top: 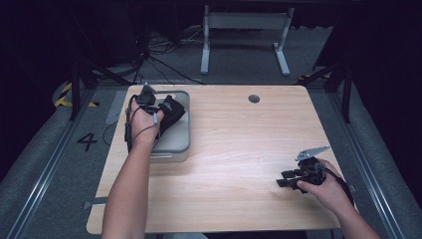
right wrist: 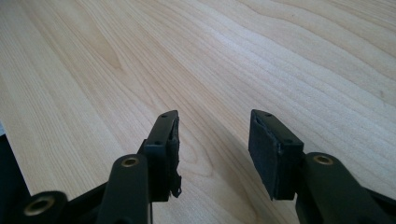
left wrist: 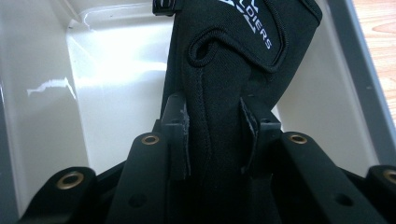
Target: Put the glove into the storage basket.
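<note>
Black fabric fills the gap of the left claw (left wrist: 212, 140): both pads press on a narrow, stitched part of a black neoprene pouch (left wrist: 233, 70), so this claw is clamped on it at a partly closed width. White lettering runs across the upper flap of the pouch, and a small buckle sits at its top edge. The pouch hangs inside a pale grey bin (left wrist: 107, 88), its lower part close to the glossy floor of the bin; whether it touches that floor I cannot tell. In the high view the left claw (top: 158, 115) is over the bin (top: 181, 144) with the pouch (top: 173, 110) spread toward the far right corner. The bin walls rise on each side of the claw, leaving little sideways room within; the way upward is free. The bin stands near the far left corner of the wooden table (top: 234, 149), its left wall close to the table's left edge.

Well apart, near the table's right edge, the right claw (top: 284, 181) lies low over bare wood, jaws pointing left. Its pads (right wrist: 264, 149) stand apart with nothing between them, only wood grain beneath. A broad stretch of bare table lies between the two claws.
</note>
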Available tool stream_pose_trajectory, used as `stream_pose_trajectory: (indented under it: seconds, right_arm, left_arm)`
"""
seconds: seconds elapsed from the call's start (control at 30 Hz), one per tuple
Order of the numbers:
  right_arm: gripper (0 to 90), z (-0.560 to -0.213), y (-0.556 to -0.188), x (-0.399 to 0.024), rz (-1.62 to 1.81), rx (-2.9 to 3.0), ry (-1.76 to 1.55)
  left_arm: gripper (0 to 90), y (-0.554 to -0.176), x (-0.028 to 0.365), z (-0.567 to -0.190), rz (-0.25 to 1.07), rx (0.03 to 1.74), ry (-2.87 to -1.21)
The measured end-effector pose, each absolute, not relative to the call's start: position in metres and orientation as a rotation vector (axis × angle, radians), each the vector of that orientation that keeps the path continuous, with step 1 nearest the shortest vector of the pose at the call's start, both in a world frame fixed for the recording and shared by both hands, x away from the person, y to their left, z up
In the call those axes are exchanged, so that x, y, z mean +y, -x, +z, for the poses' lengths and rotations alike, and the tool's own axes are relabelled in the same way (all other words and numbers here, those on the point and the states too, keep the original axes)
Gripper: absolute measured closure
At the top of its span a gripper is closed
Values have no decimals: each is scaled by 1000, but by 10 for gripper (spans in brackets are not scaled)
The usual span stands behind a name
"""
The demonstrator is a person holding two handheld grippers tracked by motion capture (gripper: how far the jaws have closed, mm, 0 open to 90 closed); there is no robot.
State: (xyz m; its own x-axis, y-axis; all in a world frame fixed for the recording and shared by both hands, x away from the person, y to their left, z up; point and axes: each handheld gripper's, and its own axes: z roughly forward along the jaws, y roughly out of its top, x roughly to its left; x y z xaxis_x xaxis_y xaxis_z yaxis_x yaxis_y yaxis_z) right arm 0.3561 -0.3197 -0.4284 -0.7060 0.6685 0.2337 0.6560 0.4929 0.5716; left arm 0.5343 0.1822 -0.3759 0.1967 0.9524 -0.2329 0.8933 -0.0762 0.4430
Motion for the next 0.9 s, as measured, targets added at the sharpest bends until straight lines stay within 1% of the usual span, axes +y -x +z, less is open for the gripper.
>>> stream_pose_trajectory:
  seconds: [0.33, 0.5, 0.57, 0.63, 0.67, 0.7, 0.83, 0.9]
  right_arm:
    - [546, -423, -355, -322, 1063, 2656, -1177]
    - [546, -422, -355, -321, 1063, 2660, -1172]
    - [547, -421, -355, -320, 1067, 2660, -1164]
    - [544, -420, -357, -319, 1075, 2660, -1156]
    - [535, -419, -359, -318, 1082, 2661, -1143]
    - [535, -419, -359, -318, 1082, 2661, -1143]
    - [527, -417, -364, -316, 1093, 2661, -1118]
    - [523, -415, -367, -314, 1103, 2660, -1110]
  left_arm:
    - [667, -538, 179, -384, 91, 1744, -2018]
    - [659, -539, 179, -387, 81, 1762, -2014]
    - [625, -540, 179, -390, 58, 1755, -2019]
    - [524, -540, 180, -393, 73, 1738, -2016]
    - [410, -539, 180, -392, 104, 1731, -2011]
    - [410, -539, 181, -392, 114, 1726, -2012]
    - [353, -530, 185, -384, 177, 1673, -2011]
    - [356, -524, 189, -378, 195, 1655, -2000]
